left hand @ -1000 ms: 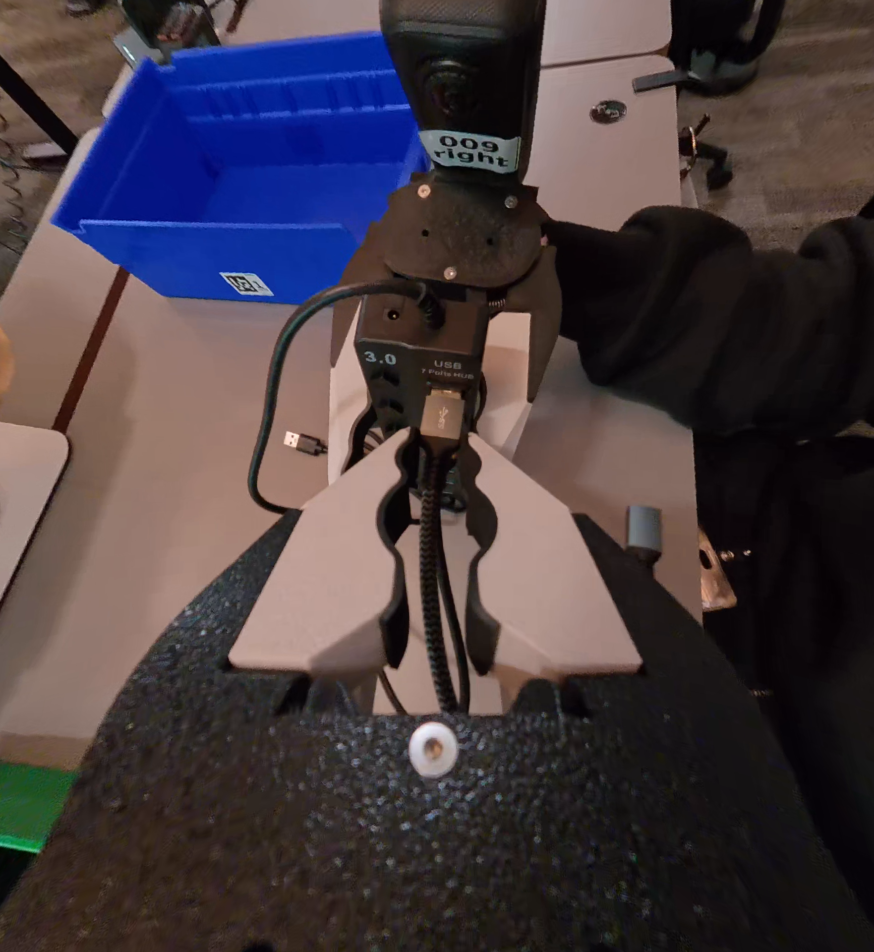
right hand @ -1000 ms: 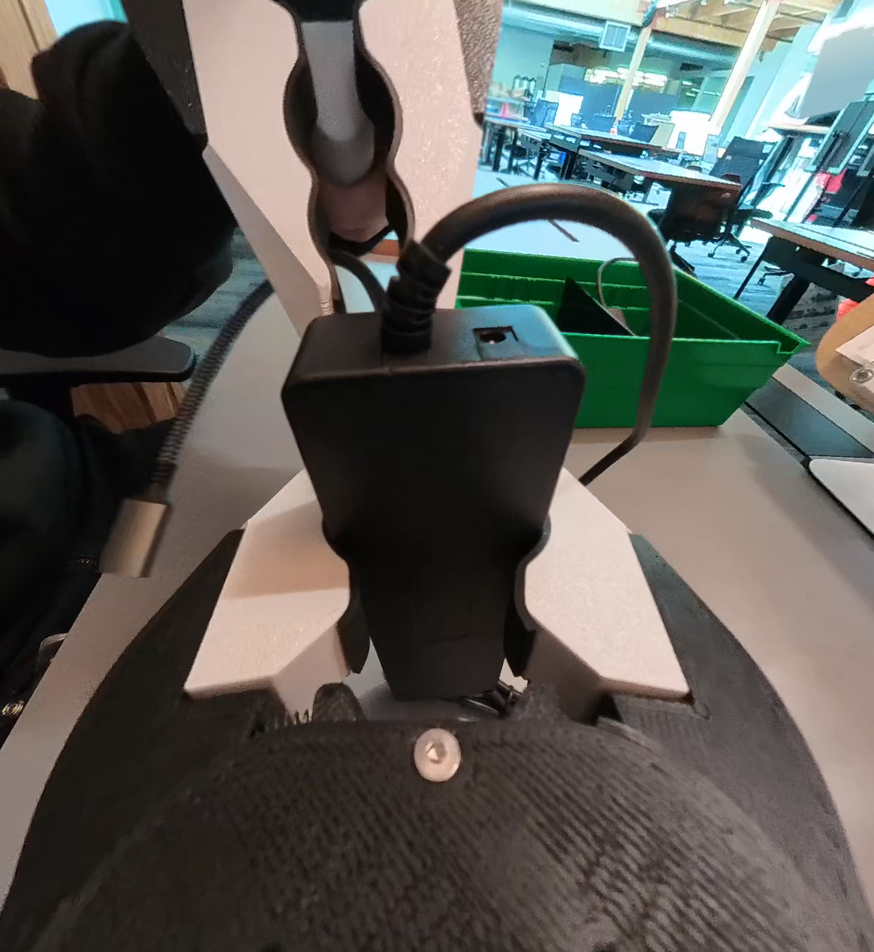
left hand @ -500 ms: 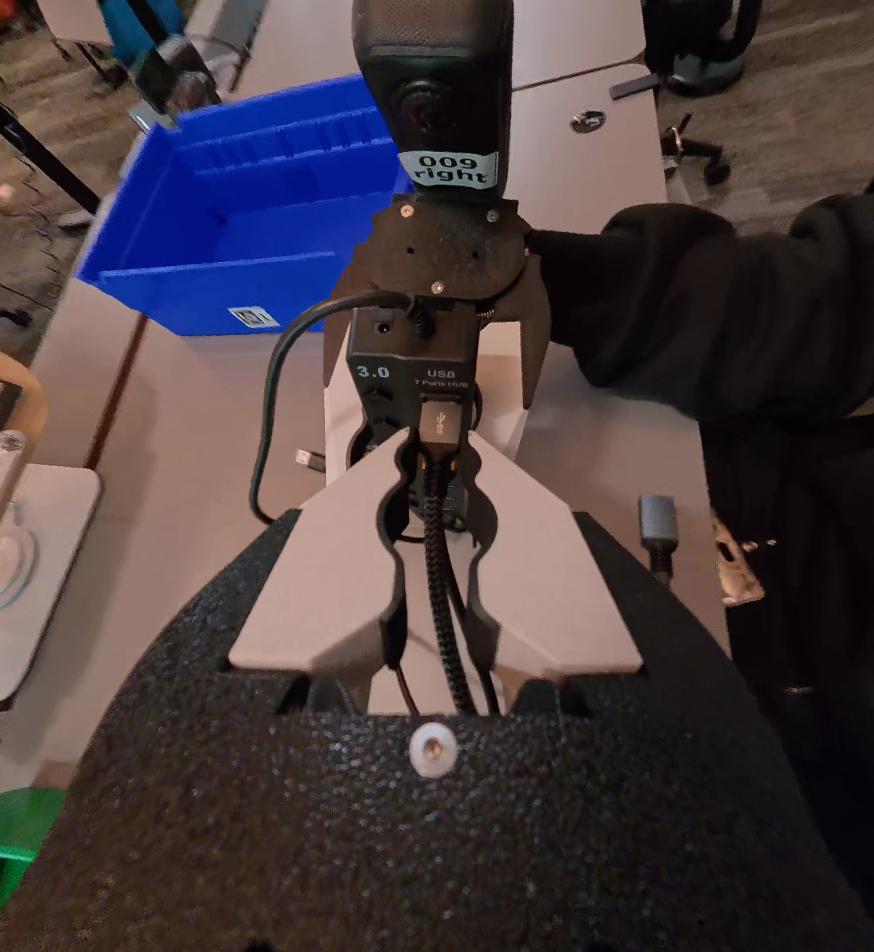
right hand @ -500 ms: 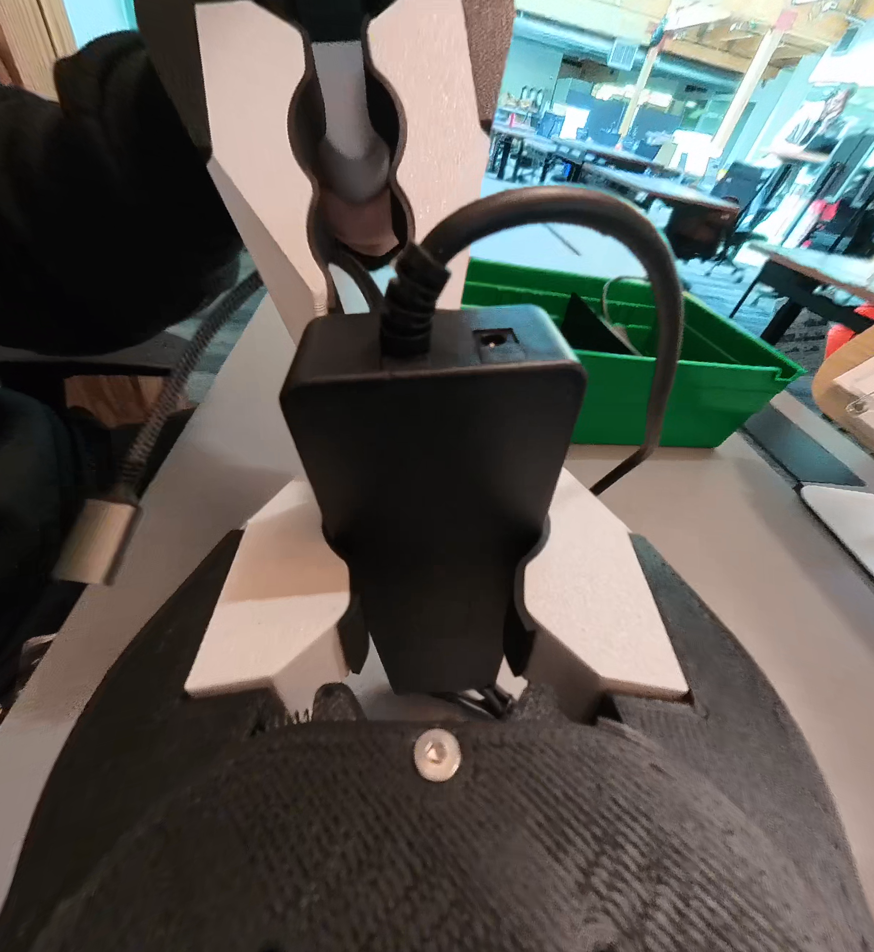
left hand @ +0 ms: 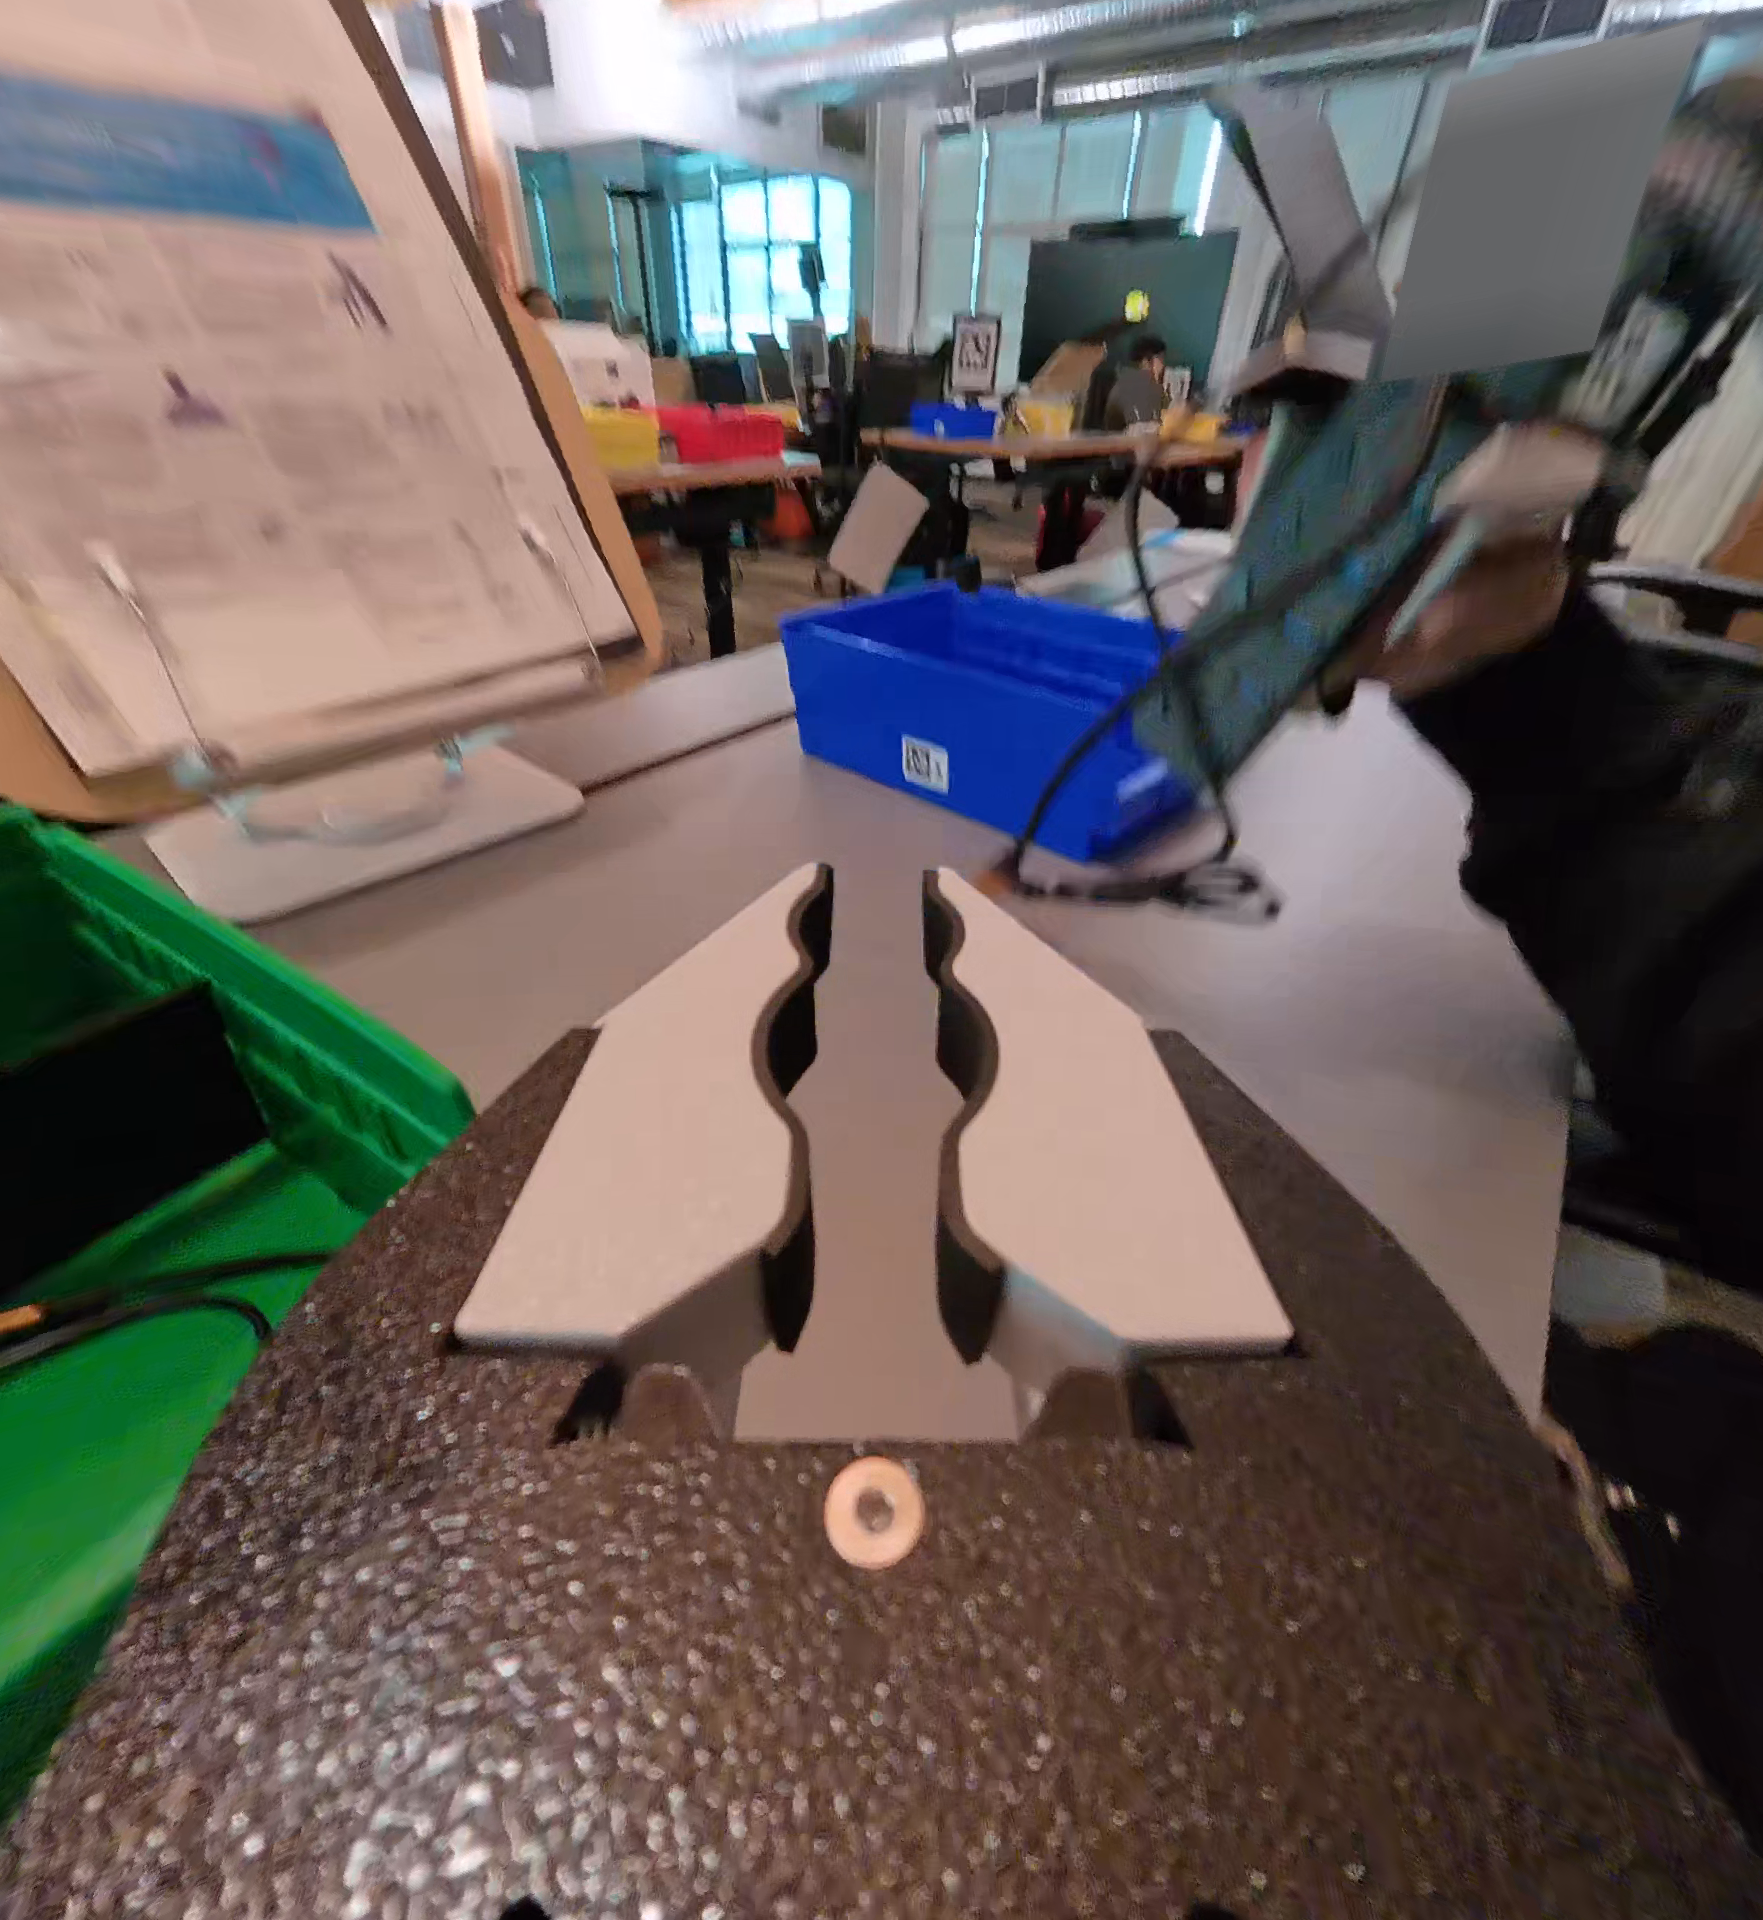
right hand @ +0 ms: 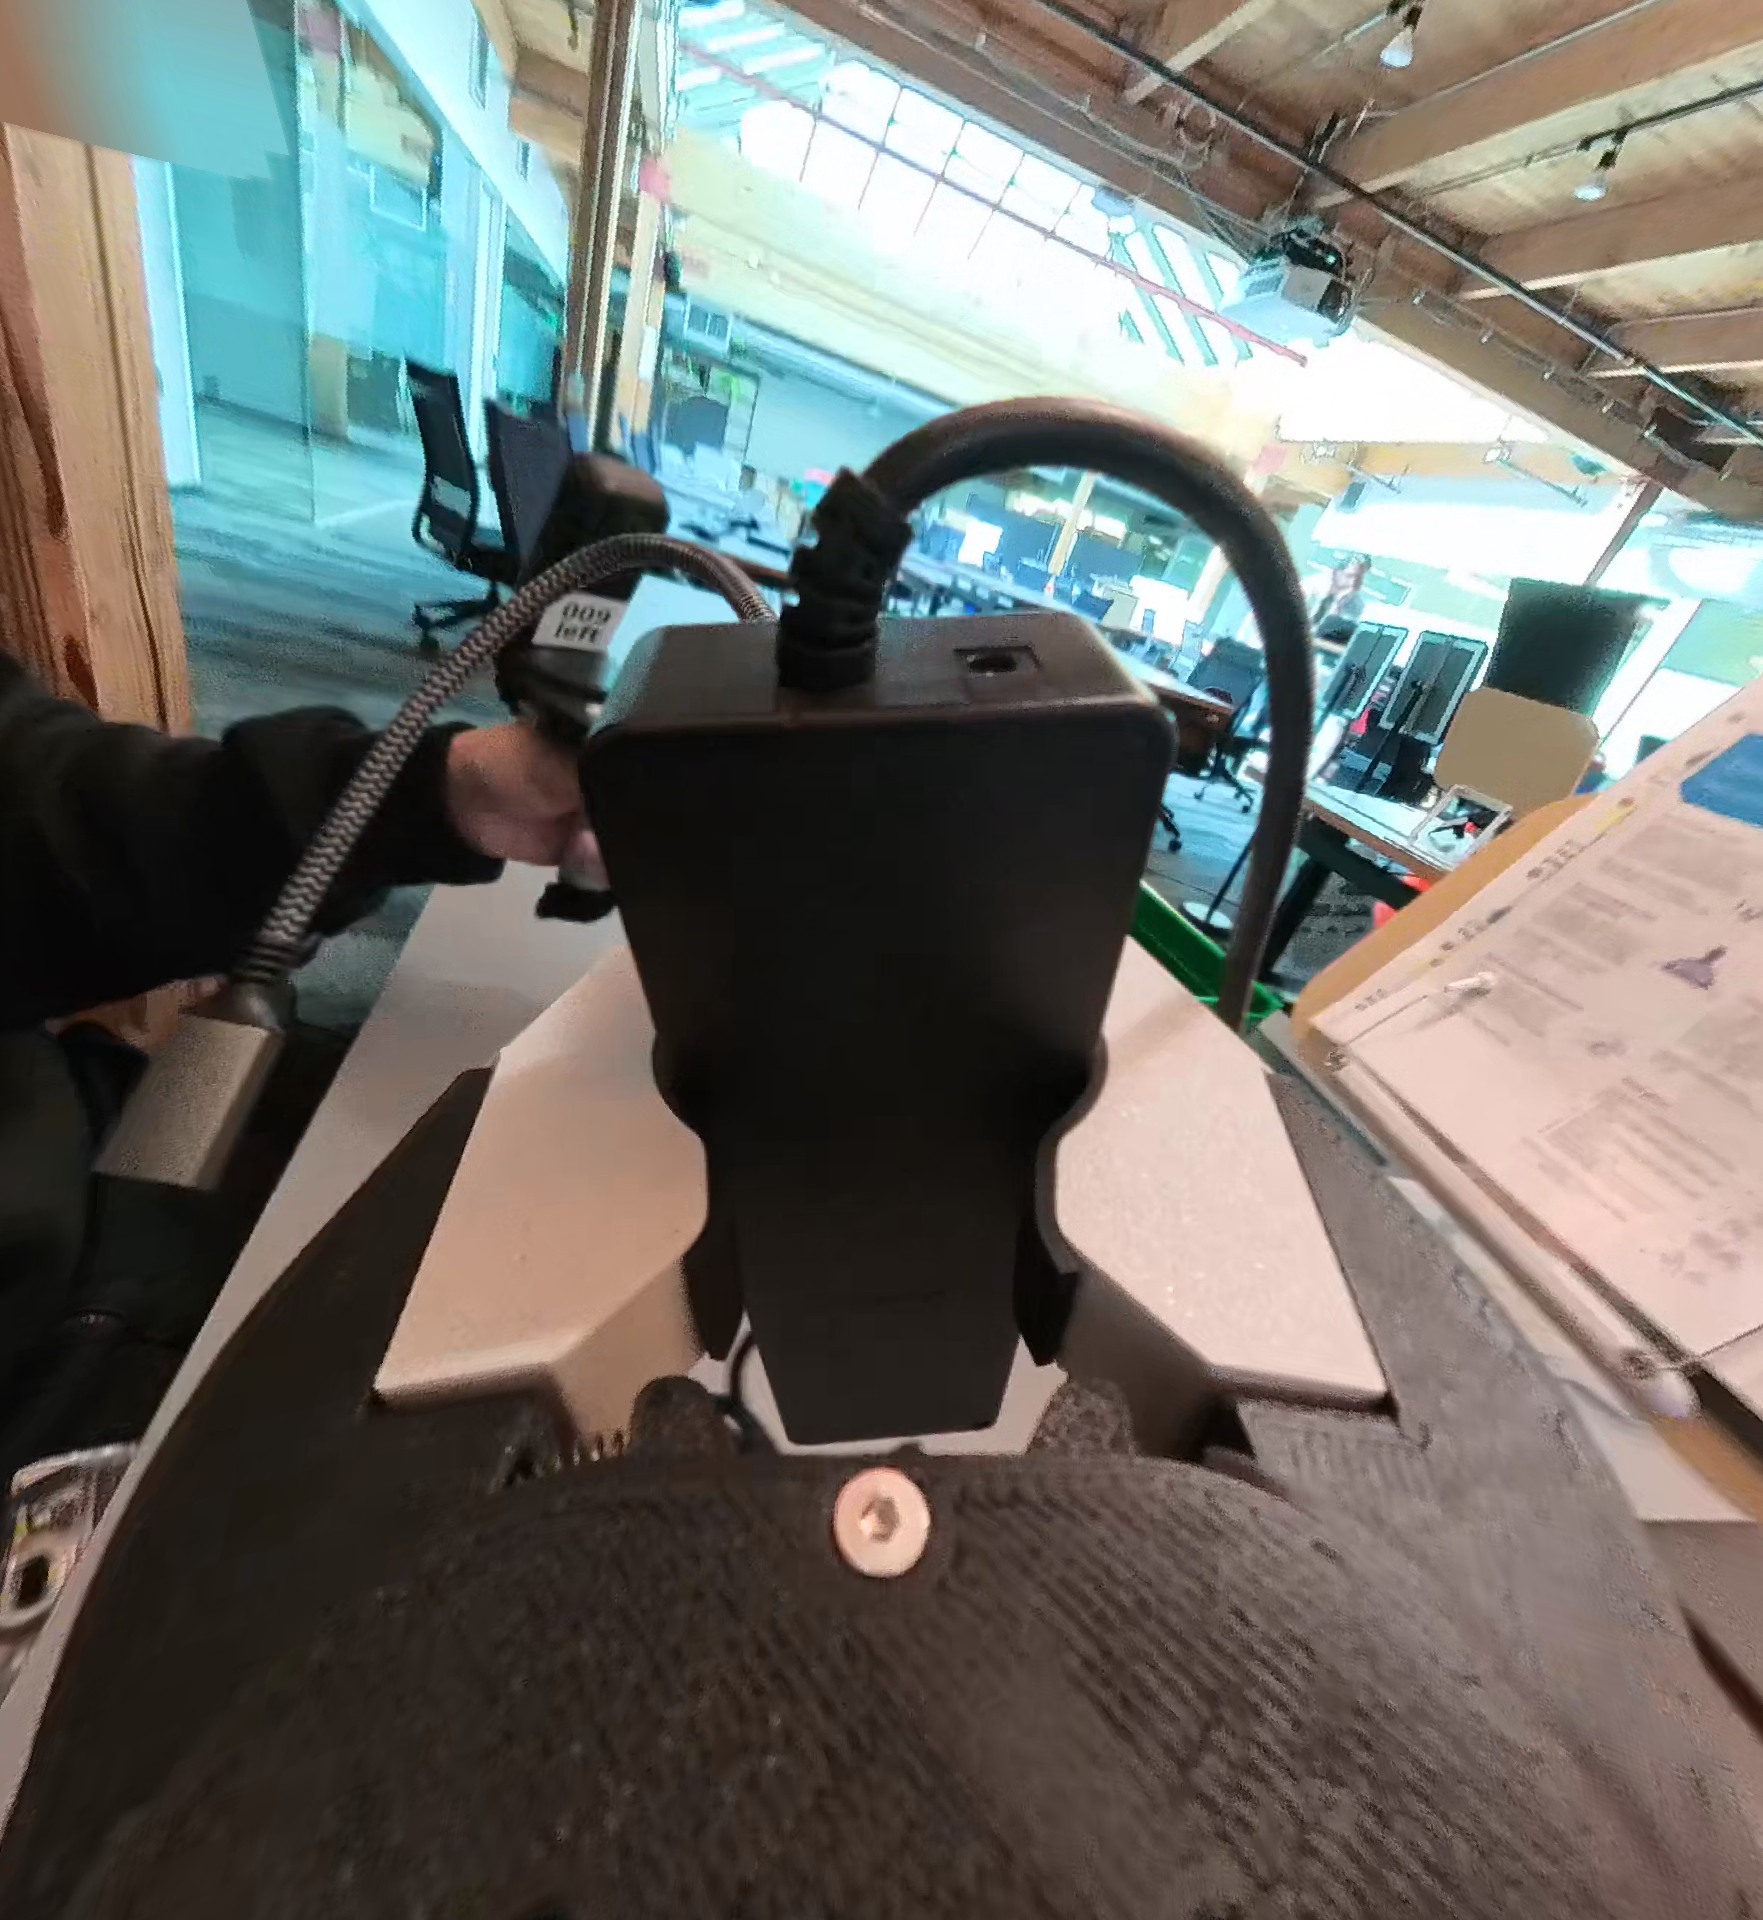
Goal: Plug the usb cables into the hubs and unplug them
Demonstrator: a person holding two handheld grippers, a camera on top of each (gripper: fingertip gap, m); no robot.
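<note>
My right gripper (right hand: 877, 966) is shut on a black USB hub (right hand: 877, 935) and holds it upright above the table. The hub's own thick black cable (right hand: 1168, 499) arcs over its top. A braided cable (right hand: 378, 769) comes from behind the hub and hangs left, ending in a silver plug (right hand: 196, 1101). The hub's port side is hidden. My left gripper (left hand: 875, 883) is open with a narrow gap, empty, low over the grey table (left hand: 1324, 1018). The hub in the right gripper shows blurred at upper right in the left wrist view (left hand: 1303, 582).
A blue bin (left hand: 970, 707) stands at the back of the table. A green bin (left hand: 233, 1018) is at the left. A document stand with paper (left hand: 233, 416) is behind it, also at right in the right wrist view (right hand: 1583, 1039). A black sleeve (left hand: 1666, 935) is at the right.
My left gripper let go of the braided cable's plug at the hub, opened and swung away to the left. My right gripper tilted the hub upward, with the braided cable hanging from it.
</note>
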